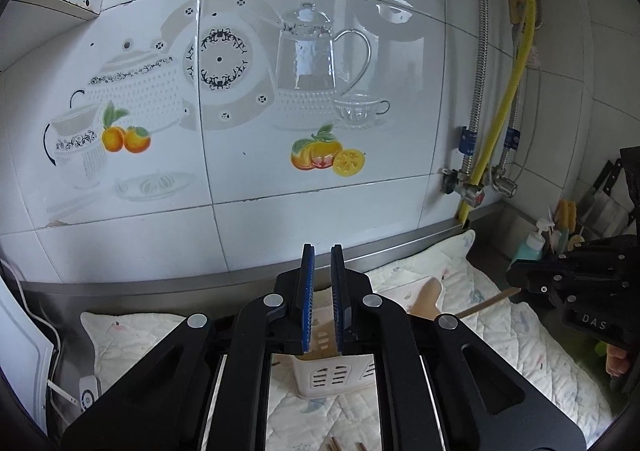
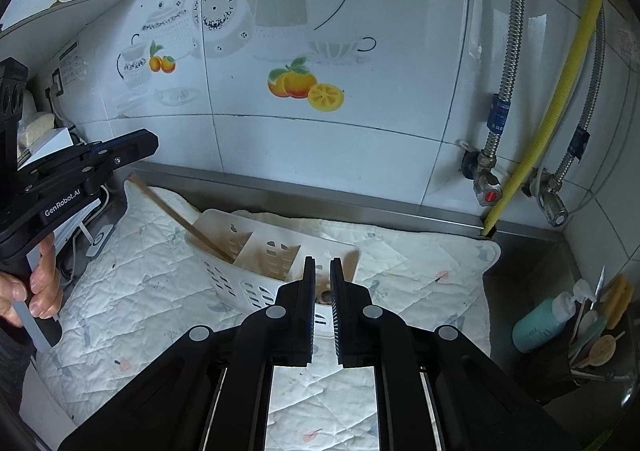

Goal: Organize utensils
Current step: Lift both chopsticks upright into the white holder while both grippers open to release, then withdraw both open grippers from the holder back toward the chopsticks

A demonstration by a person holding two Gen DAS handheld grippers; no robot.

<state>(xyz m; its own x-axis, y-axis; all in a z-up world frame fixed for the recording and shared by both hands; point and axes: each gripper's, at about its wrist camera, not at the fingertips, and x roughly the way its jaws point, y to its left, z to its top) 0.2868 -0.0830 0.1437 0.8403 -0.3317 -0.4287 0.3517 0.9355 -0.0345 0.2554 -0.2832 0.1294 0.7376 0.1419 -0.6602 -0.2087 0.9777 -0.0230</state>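
Both grippers, left gripper [image 1: 322, 299] and right gripper [image 2: 322, 311], are hanging slightly open, holding nothing. White basket [image 2: 248, 275] is sitting frame center on quilted mat [image 2: 400, 251], wooden stick [image 2: 180, 219] leaning inside.

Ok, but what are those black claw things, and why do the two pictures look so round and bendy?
They are grabbing tools, not a robot. A person holds one in each hand; you can see the person's left hand around a handle. Each tool carries a small wide-eyed camera that looks along its two fingers, and that lens bends the picture. One picture comes from the left gripper, the other from the right gripper. Below them a quilted cloth covers the kitchen counter. On it sits a white basket with a wooden stick leaning out of it. The left fingers are slightly apart and hold nothing. Whether the right ones grip something, I cannot tell.
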